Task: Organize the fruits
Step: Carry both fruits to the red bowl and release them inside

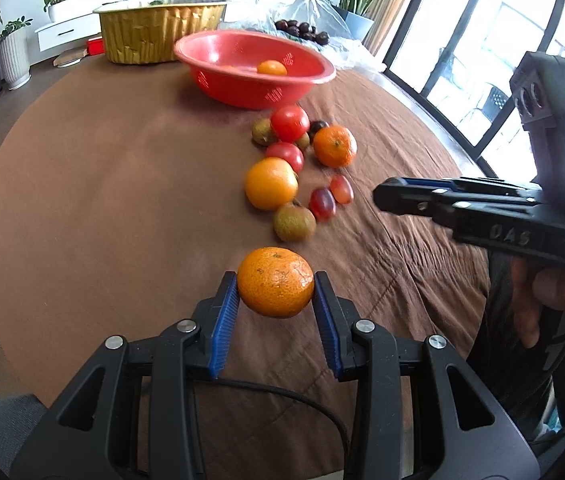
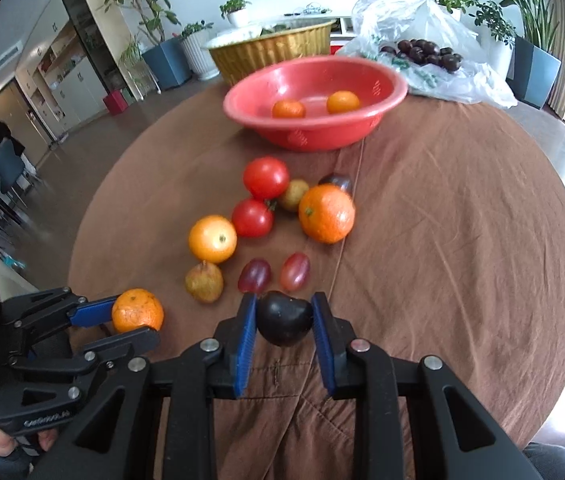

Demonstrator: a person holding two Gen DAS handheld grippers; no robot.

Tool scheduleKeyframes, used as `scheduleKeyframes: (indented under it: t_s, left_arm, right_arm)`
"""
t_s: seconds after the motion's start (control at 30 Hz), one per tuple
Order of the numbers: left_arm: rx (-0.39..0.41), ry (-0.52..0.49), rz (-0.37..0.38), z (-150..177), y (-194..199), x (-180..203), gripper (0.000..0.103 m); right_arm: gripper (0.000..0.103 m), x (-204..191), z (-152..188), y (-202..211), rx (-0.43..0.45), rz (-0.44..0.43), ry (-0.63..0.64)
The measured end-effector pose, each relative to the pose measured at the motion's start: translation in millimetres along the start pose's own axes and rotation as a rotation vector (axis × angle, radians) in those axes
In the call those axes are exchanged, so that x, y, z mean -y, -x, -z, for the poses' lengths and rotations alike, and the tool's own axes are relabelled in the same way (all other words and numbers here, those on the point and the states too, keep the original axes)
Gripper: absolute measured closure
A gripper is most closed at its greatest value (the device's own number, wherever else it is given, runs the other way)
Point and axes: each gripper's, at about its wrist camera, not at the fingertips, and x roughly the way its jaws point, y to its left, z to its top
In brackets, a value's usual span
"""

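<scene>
The left tool (image 1: 275,286) grips a mandarin (image 1: 275,281) at lower centre of its view; the right tool (image 2: 284,320) clamps a dark plum (image 2: 283,318) likewise. The red bowl (image 2: 242,98), holding two mandarins, sits upper centre, straight ahead of both tools beyond the loose fruit on the surface (image 2: 462,220); neither looks clearly nearer.

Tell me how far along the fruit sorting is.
Early. Done: two oranges sit in the red bowl. In hand: left tongs grip a mandarin; right tongs grip a dark plum. Left: roughly ten loose fruits on the brown tablecloth.
</scene>
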Motion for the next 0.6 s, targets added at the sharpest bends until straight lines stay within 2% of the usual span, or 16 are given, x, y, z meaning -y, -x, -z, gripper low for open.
scheduleKeyframes:
  t_s: [0.17, 0.33, 0.6]
  left_arm:
    - [0.052, -0.014, -0.022, -34, 11, -13, 0.068]
    - [0.092, -0.056, -0.040, -90, 9, -22, 0.068]
    - [0.068, -0.113, -0.037, -184, -40, -26, 0.068]
  right_arm:
    - [0.073, 35, -29, 18, 0.067, -0.019, -0.093]
    - [0.073, 56, -71, 31, 0.138, -0.073, -0.142]
    - [0.073, 58, -135, 2, 0.135, -0.129, -0.138]
